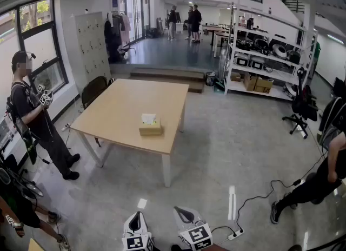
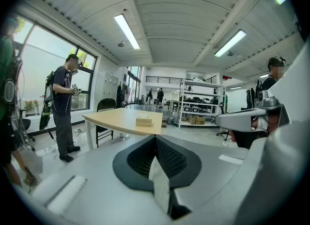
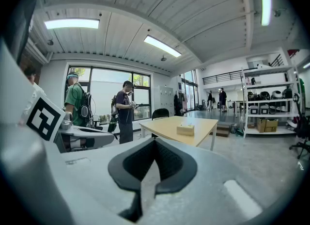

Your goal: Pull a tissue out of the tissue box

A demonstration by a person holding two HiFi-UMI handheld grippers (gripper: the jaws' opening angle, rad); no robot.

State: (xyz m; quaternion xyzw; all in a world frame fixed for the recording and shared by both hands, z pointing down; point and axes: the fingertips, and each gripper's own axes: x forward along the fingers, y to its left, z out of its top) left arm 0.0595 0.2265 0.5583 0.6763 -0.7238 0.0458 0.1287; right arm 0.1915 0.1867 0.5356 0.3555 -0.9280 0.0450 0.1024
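A tan tissue box (image 1: 151, 128) with a white tissue (image 1: 148, 118) sticking up from its top sits on the near part of a light wooden table (image 1: 121, 109), well ahead of me across the floor. My left gripper (image 1: 137, 215) and right gripper (image 1: 181, 211) show at the bottom edge of the head view, far short of the table. In the left gripper view the jaws of the left gripper (image 2: 155, 137) meet, with nothing between them, and the box (image 2: 144, 120) is small and distant. The right gripper (image 3: 155, 141) is likewise shut and empty, facing the box (image 3: 185, 130).
A person (image 1: 33, 119) with grippers stands left of the table by the windows, near a black chair (image 1: 95, 90). Metal shelving (image 1: 264, 60) and an office chair (image 1: 300, 109) stand at the right. Another person (image 1: 319, 182) crouches at far right; a power strip (image 1: 235, 235) with its cable lies on the floor.
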